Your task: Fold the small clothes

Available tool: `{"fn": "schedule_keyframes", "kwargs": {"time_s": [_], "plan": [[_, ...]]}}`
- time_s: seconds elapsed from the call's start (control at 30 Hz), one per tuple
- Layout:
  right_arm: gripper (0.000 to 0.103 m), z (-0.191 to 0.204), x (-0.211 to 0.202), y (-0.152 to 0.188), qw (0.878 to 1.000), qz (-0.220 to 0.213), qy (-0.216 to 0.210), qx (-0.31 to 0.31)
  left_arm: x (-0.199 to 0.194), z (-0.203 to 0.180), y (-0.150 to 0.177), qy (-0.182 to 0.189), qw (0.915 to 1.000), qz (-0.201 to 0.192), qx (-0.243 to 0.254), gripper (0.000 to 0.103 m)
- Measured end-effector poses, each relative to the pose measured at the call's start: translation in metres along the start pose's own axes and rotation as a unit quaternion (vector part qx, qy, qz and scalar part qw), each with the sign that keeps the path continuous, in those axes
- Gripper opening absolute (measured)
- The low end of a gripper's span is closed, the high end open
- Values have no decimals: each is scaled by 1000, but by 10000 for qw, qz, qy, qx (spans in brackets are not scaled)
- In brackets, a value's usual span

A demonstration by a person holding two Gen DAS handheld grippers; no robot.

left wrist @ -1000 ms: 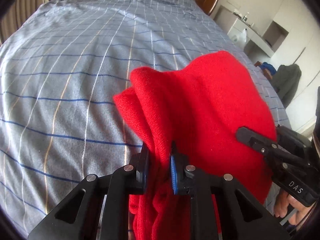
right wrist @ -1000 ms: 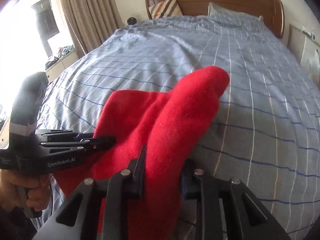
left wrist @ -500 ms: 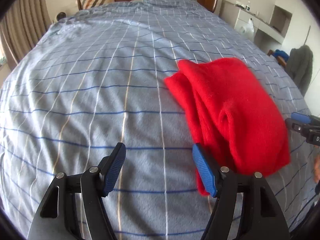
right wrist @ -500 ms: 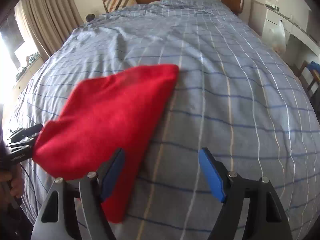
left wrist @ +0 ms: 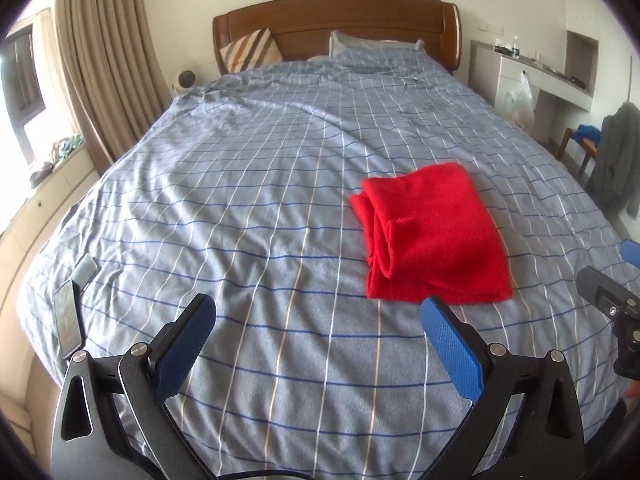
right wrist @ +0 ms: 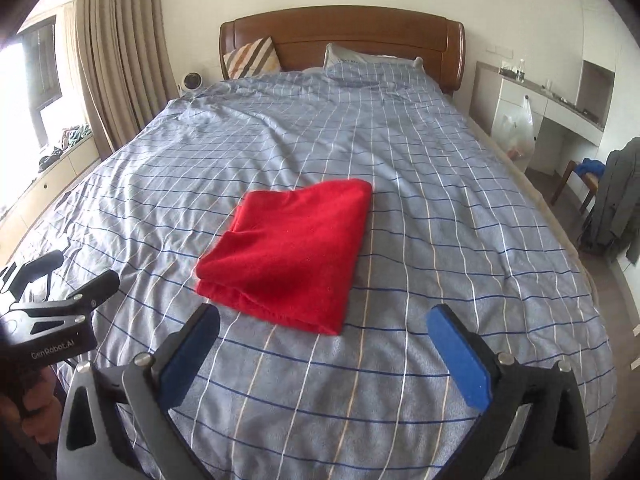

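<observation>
A red knitted garment (left wrist: 432, 236) lies folded into a rough rectangle on the blue checked bed cover (left wrist: 248, 200). It also shows in the right wrist view (right wrist: 292, 248), flat, with its layered edges at the near side. My left gripper (left wrist: 316, 320) is open and empty, held back from the garment, which lies ahead and to its right. My right gripper (right wrist: 322, 330) is open and empty, just short of the garment's near edge. Each gripper shows at the side of the other's view.
A wooden headboard (right wrist: 344, 36) and two pillows (right wrist: 248, 58) are at the far end. Two flat phone-like objects (left wrist: 74, 296) lie near the bed's left edge. Curtains (right wrist: 116, 52) hang at the left. A desk and a chair (right wrist: 580, 176) with clothes stand at the right.
Both grippers were shut on the red garment a second ago. They let go, opened wide and drew back; the garment now lies folded on the bed.
</observation>
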State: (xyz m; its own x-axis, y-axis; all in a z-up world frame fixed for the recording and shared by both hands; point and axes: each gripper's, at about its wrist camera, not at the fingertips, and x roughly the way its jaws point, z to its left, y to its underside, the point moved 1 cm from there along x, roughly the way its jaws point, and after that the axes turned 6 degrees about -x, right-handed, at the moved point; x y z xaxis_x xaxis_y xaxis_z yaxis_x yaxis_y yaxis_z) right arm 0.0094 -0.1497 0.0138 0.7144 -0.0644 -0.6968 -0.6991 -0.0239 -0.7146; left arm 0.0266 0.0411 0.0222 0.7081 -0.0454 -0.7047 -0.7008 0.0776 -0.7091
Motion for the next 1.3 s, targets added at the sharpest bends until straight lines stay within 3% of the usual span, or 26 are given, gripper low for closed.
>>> {"fn": "schedule_keyframes", "kwargs": {"time_s": [0.43, 1.3], "plan": [[103, 33, -25, 13, 9999, 93, -110, 40, -23, 7, 17, -143, 9998, 91, -138, 103], [103, 28, -35, 19, 9998, 162, -50, 83, -44, -3, 13, 20, 9999, 5, -142, 103]]}}
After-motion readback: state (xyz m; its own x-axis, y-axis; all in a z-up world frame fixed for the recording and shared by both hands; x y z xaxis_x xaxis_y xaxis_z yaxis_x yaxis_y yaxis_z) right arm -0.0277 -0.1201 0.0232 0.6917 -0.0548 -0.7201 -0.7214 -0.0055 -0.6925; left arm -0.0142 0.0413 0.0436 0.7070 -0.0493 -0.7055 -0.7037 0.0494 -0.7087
